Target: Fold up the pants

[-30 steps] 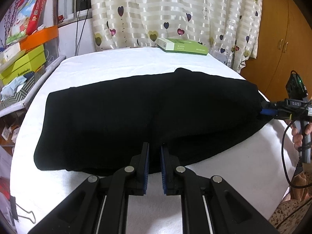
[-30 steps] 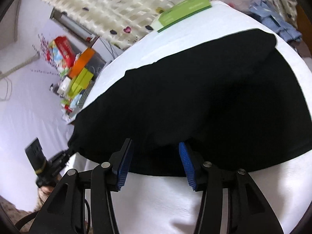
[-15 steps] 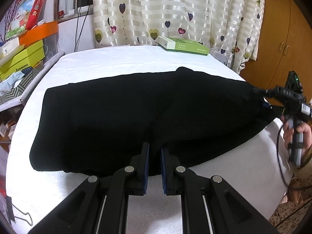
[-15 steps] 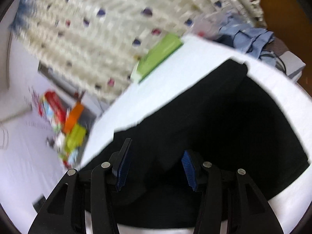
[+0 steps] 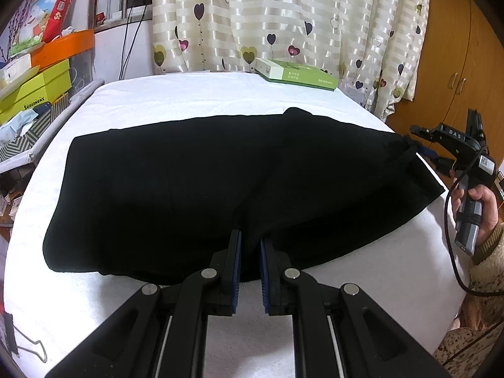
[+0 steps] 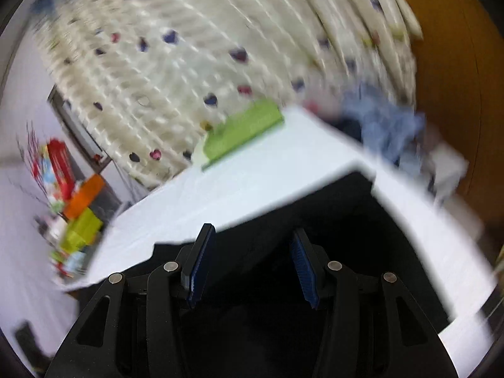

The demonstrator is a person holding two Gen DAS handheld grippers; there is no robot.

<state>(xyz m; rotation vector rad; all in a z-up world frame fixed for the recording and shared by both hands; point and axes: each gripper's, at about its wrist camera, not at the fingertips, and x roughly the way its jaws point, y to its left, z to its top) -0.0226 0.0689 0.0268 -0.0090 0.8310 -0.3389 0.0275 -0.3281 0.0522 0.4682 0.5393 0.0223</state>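
Black pants [image 5: 220, 182] lie folded lengthwise across a white table [image 5: 195, 94]. My left gripper [image 5: 250, 245] is shut on the near edge of the pants at their middle. My right gripper [image 5: 422, 145] shows at the right end of the pants in the left wrist view, held by a hand. In the blurred right wrist view my right gripper [image 6: 252, 252] is open, its blue pads [image 6: 304, 271] apart over the black pants [image 6: 330, 220], holding nothing.
A green box [image 5: 296, 74] lies at the table's far edge by a heart-print curtain [image 5: 283, 15]. Yellow and orange boxes [image 5: 34, 85] are stacked at the left. A wooden cabinet [image 5: 456, 72] stands at the right. Blue clothes [image 6: 387, 126] lie past the table.
My right gripper has swung upward and closer over the pants' right end, its view now blurred. My left gripper stays shut on the near edge; the pants have shifted slightly.
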